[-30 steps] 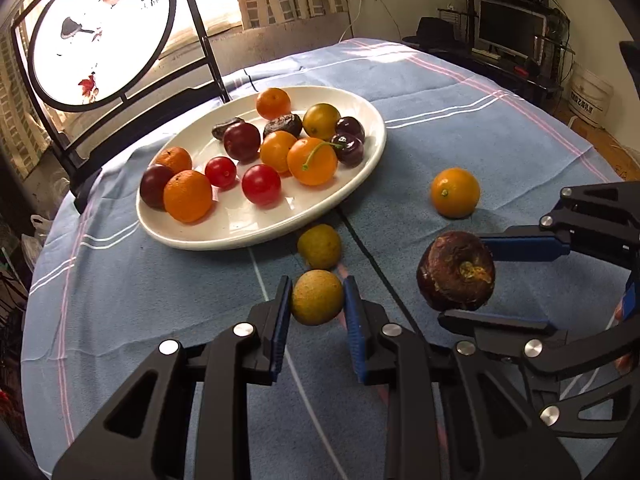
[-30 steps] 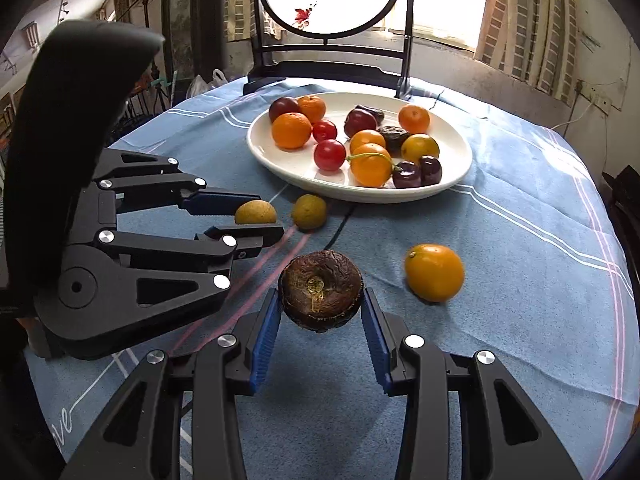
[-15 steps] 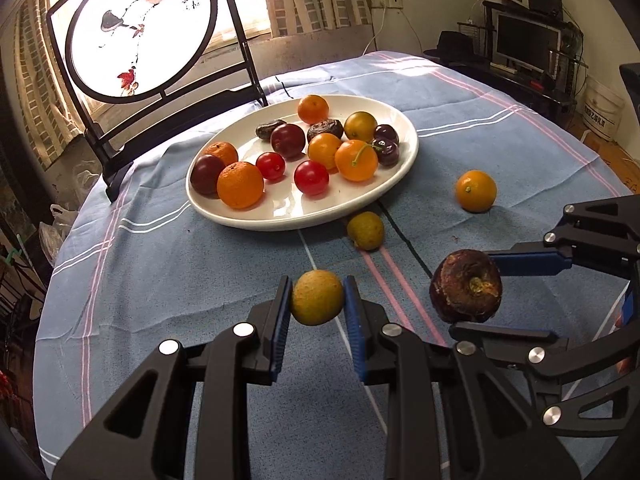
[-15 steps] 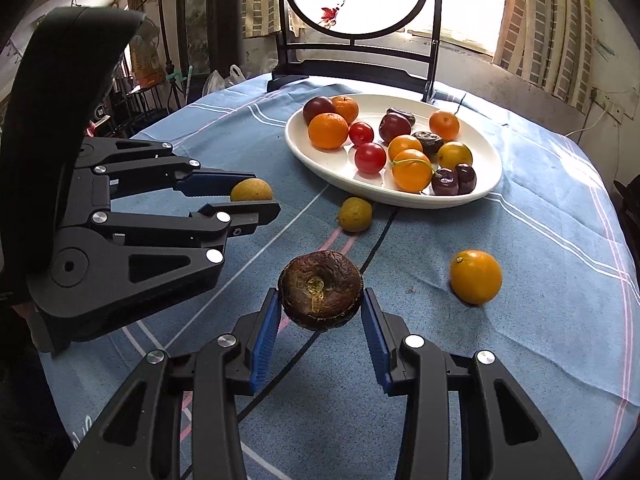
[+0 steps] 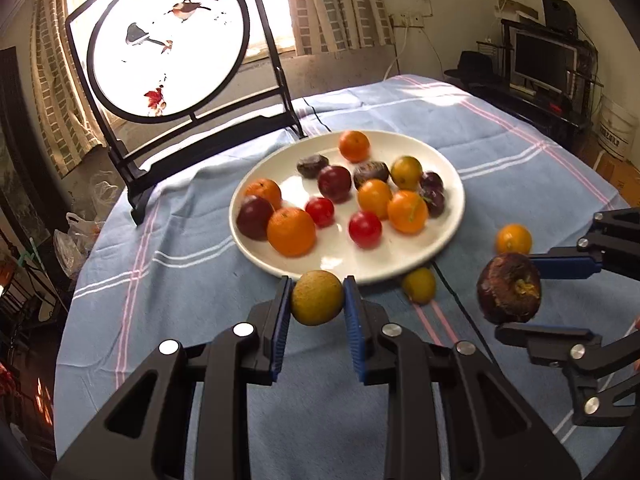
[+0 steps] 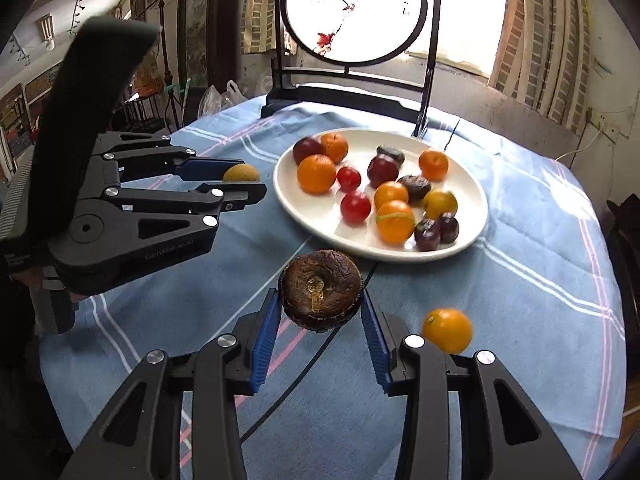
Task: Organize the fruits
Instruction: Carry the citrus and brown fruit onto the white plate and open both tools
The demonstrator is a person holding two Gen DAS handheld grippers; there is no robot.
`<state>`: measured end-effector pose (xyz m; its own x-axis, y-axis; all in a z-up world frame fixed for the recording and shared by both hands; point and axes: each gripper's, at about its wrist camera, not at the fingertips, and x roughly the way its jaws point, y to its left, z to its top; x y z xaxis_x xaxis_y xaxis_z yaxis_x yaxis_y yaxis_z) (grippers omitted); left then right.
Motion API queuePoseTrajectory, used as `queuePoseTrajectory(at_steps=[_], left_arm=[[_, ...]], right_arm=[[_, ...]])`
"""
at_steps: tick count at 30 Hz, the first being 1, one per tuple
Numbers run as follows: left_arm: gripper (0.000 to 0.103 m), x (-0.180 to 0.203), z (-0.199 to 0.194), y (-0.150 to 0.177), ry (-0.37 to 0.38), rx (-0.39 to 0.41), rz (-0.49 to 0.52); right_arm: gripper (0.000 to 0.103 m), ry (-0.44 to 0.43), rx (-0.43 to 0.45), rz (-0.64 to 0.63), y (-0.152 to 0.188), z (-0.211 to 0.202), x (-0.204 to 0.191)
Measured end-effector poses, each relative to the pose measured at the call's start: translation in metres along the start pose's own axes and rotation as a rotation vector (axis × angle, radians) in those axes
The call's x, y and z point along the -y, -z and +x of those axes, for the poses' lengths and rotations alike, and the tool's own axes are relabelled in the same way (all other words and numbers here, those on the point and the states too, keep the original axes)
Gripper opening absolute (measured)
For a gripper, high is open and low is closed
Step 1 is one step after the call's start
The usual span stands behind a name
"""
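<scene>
Tabletop (image 5: 192,280): round, under a blue cloth; a fruit dropped short of the plate could roll toward the edge.
Plate (image 5: 452,176): white and crowded with oranges, plums and red tomatoes; a fruit let go from above could knock others out over the low rim.
Right tongs (image 6: 320,312): clenched on a dark brown wrinkled fruit (image 6: 320,292), held in the air near the plate's front rim; the soft, shrivelled skin may be crushed or slip if squeezed unevenly.
Left tongs (image 5: 316,300): gripping a yellow-green fruit (image 5: 316,298), raised just before the plate's near rim; the round fruit is held only at its sides and could pop out.
Loose orange (image 6: 448,330): lies on the cloth beside the right tongs; a swing could nudge it.
Small yellow fruit (image 5: 419,285): on the cloth just outside the rim, between both tongs' paths.
</scene>
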<state>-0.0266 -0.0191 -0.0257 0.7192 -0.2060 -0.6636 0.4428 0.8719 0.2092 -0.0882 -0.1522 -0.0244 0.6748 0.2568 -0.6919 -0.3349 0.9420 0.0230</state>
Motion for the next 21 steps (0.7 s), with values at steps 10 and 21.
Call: queuePoseTrajectory(at_steps=[10,21], left_arm=[[0.025,-0.043,0.019,-0.09,-0.028,0.107,-0.158],[0.025,-0.037,0.097,-0.088,-0.023,0.003,-0.175]], right_arm=[[0.041,0.074,0.192,0.14,-0.084,-0.005,0.055],[0.042,0.088,0.103,0.171,-0.105,0.07,0.069]])
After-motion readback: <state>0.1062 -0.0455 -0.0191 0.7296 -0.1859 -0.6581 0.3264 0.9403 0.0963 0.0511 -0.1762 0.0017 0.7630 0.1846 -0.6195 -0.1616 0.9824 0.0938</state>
